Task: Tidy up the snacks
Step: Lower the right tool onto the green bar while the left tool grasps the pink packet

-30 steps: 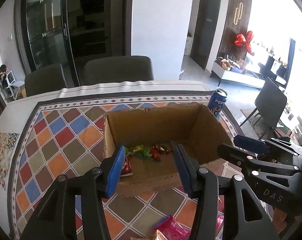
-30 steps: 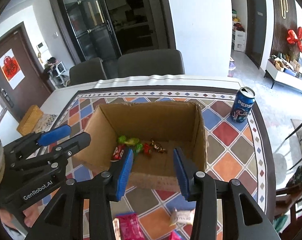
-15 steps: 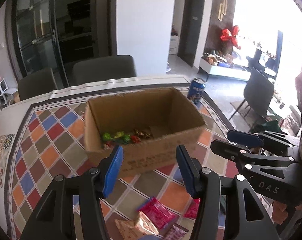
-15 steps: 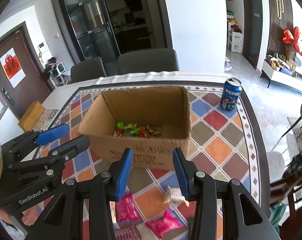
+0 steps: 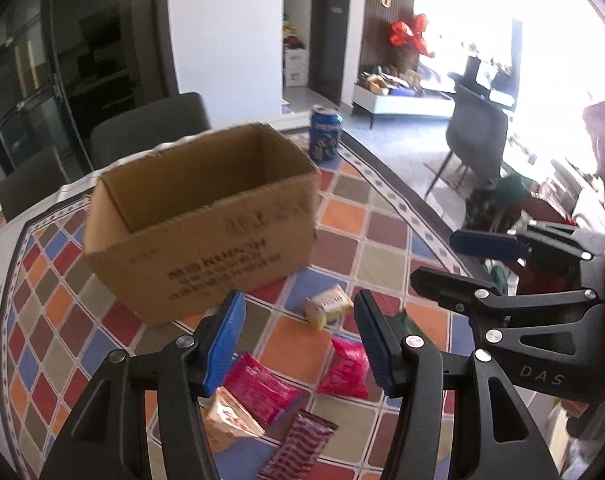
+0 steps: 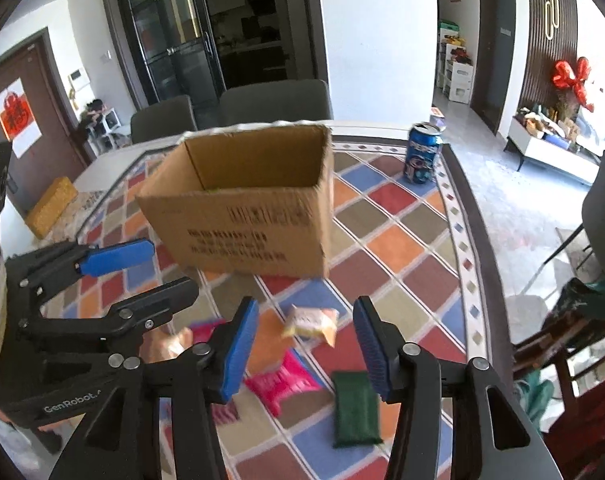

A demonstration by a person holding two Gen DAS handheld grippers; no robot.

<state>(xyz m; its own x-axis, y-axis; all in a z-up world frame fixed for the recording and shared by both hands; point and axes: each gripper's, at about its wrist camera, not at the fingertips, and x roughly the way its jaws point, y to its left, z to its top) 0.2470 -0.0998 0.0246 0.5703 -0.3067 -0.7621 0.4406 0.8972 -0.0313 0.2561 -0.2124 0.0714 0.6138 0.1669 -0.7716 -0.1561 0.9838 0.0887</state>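
**On the near side of the box: which snack is closest to which fingers?**

On the tabletop, between its near edge and the cardboard box, the loose snacks lie scattered on the checkered cloth.

The right gripper has its fingers apart and still opening, with nothing between them. The yellow-and-white snack packet lies on the cloth straight ahead in their gap, its long axis crosswise to the fingers. Looks like the obvious pick for that hand to me. A green packet lies lower, by the right finger, long axis pointing toward the box, with a pink packet to its left.

The left gripper is also empty and spreading. A pink wafer packet sits just past its left finger, another pink packet next to its right finger, and a dark red striped bar nearer the tabletop's near edge. So I'd guess left takes a pink one.

The box's inside floor is hidden by its near wall.
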